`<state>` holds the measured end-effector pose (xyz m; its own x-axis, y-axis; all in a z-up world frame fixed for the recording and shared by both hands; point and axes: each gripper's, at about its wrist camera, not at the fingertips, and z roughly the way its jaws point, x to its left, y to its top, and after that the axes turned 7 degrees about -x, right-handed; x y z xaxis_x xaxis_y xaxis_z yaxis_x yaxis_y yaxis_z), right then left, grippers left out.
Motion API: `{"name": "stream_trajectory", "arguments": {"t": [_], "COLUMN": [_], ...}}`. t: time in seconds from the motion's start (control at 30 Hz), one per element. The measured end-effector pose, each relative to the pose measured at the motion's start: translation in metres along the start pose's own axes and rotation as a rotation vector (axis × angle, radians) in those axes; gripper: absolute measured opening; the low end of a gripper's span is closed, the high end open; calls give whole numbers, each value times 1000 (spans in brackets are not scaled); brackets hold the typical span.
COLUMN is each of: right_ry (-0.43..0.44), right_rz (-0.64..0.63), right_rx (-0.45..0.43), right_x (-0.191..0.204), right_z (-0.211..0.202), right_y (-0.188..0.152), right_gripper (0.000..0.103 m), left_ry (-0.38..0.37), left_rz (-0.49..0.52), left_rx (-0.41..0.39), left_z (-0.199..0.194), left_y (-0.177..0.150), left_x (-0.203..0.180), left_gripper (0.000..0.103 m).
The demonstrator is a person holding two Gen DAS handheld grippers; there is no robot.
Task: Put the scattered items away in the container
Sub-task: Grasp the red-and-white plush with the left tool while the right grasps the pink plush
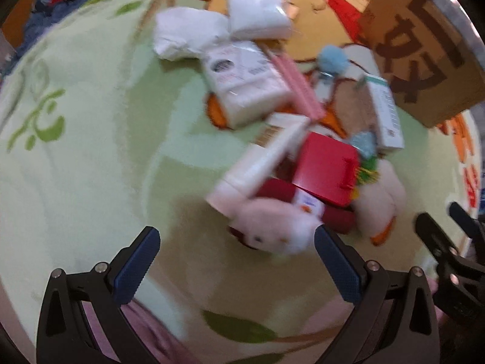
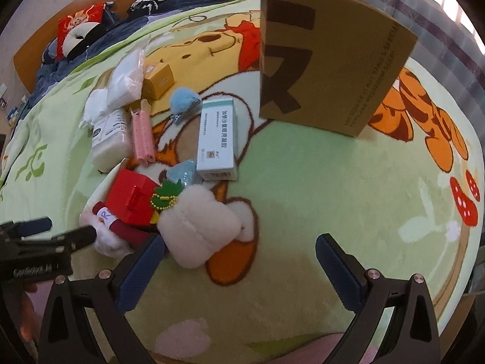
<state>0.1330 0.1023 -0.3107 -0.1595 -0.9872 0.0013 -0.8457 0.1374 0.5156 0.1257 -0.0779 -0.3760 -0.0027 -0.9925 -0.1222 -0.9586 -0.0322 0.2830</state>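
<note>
Our left gripper (image 1: 236, 239) has its jaws spread and empty, its right finger beside the white plush toy (image 1: 272, 227); the right gripper (image 2: 239, 251) is spread too, over bare blanket (image 2: 303, 182). The step, we judge, is a first pick — centre the plush, close gently on its soft body, lift clear of the red box (image 1: 327, 171). The cardboard box (image 2: 327, 60) stands well beyond the pile.
</note>
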Motion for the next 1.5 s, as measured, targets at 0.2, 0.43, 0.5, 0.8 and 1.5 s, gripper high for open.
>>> {"name": "stream_trajectory", "arguments": {"t": [0.2,0.43,0.5,0.8,1.5], "right_ry": [-1,8,12,27,153], "right_rz": [10,7,2,-90,-422], "right_rx": [5,12,13,16,49], "right_x": [-2,-3,-3,9,42], "right_z": [0,1,2,16,74], "right_y": [-3,-7,-6,-1,3], "right_gripper": [103,102,102,103,59], "left_ry": [-82,-114,-109,42,-4], "left_rz": [-87,-309,-319,-151,-229], "left_rx": [54,87,96,83,117], "left_z": [21,53,58,28,30], "left_y": [-1,-1,1,-3,-2], "left_x": [-14,-9,-9,11,-18], "left_gripper": [103,103,103,103,45]}}
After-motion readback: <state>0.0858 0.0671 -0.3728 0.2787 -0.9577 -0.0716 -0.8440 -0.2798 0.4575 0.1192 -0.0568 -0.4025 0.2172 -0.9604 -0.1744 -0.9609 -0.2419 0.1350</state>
